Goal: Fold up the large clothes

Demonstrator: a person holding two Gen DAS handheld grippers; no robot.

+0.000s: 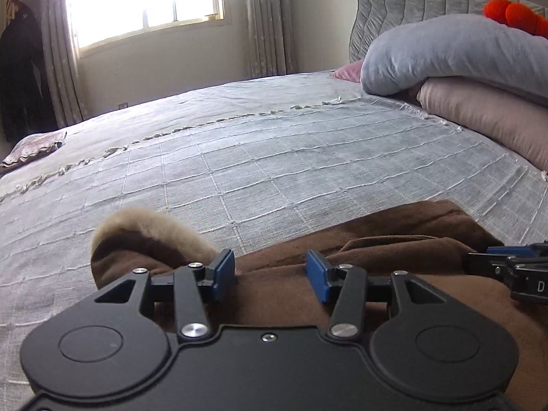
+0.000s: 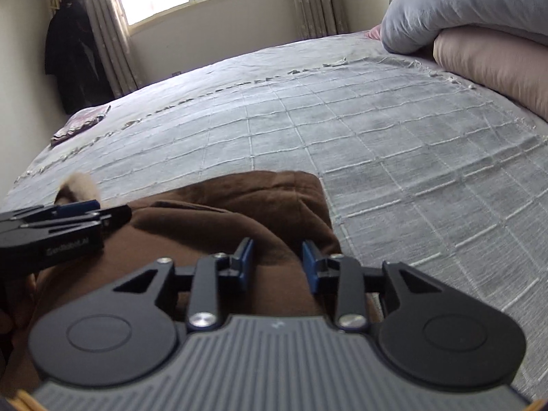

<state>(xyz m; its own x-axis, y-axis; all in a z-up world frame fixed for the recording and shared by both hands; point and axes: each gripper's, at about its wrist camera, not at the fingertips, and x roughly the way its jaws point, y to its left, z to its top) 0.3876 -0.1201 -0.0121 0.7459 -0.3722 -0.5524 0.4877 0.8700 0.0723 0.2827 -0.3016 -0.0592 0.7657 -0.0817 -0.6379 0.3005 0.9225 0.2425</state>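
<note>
my left gripper (image 1: pixel 270 274) sits nearest, jaws part open over brown coat (image 1: pixel 394 239), nothing pinched. r gripper (image 2: pixel 278 265) likewise part open, pads clear of fabric. coat w/ fur trim (image 1: pixel 150 222) lies bunched at near edge of grey bedspread (image 1: pixel 274 157).

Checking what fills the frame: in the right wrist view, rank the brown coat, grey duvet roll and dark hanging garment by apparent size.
1. brown coat, though nearest the camera
2. grey duvet roll, cut off by the frame
3. dark hanging garment
</note>
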